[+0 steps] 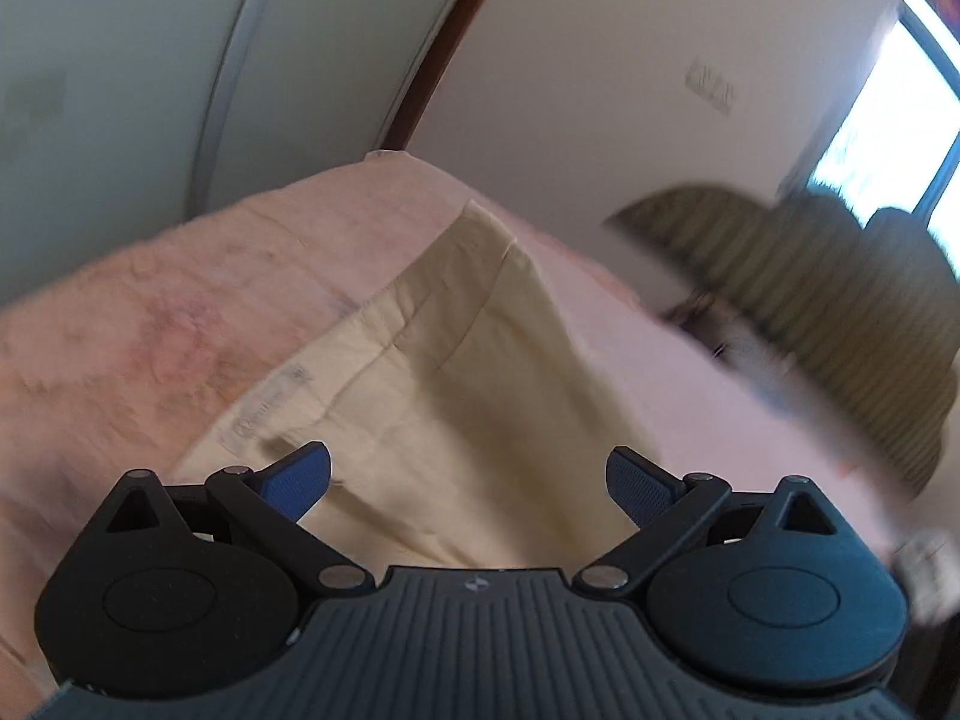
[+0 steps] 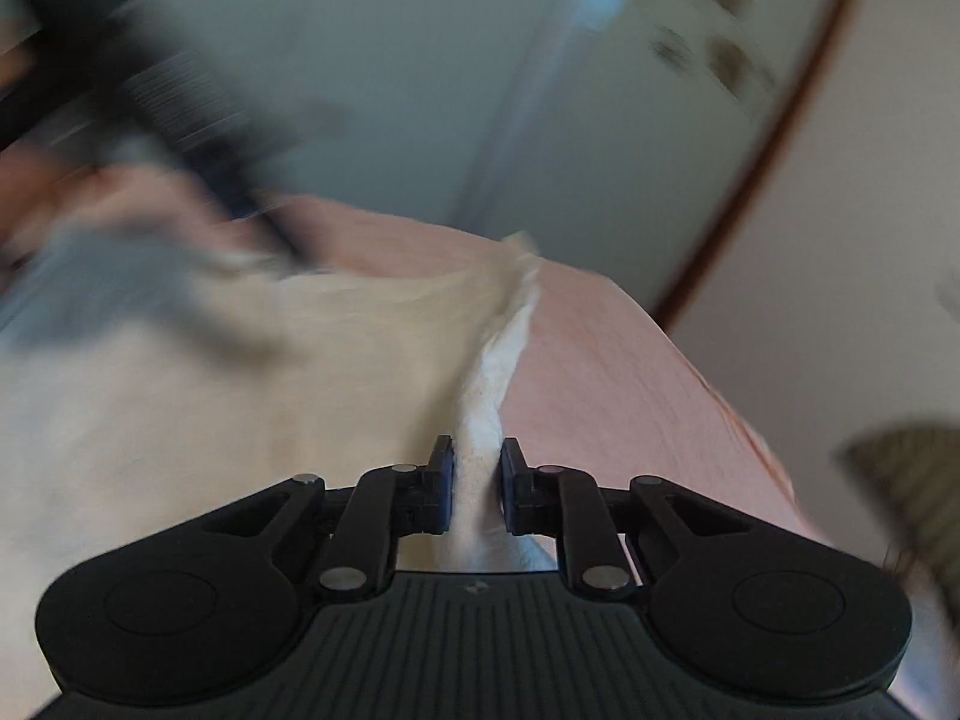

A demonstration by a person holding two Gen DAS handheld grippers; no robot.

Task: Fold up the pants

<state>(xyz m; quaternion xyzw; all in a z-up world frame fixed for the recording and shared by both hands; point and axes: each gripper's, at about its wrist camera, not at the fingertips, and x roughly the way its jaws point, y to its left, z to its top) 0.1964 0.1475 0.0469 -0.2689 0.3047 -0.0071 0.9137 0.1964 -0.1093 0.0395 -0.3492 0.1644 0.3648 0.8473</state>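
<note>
Carrying the fold across the cream pants [image 1: 456, 360]
Right gripper [image 2: 477, 480] pinches a bunched edge; left gripper [image 1: 468, 480] gapes empty, and probably needs its own hold.

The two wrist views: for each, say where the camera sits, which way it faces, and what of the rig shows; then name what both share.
Left wrist: sits on the left gripper, looking forward and down over the cream pants; its open blue-padded fingers show.
Right wrist: sits on the right gripper, looking along a raised fold of pants; its fingers pinch that fold.
Shared: pants, pink bedcover, wardrobe door.
</note>
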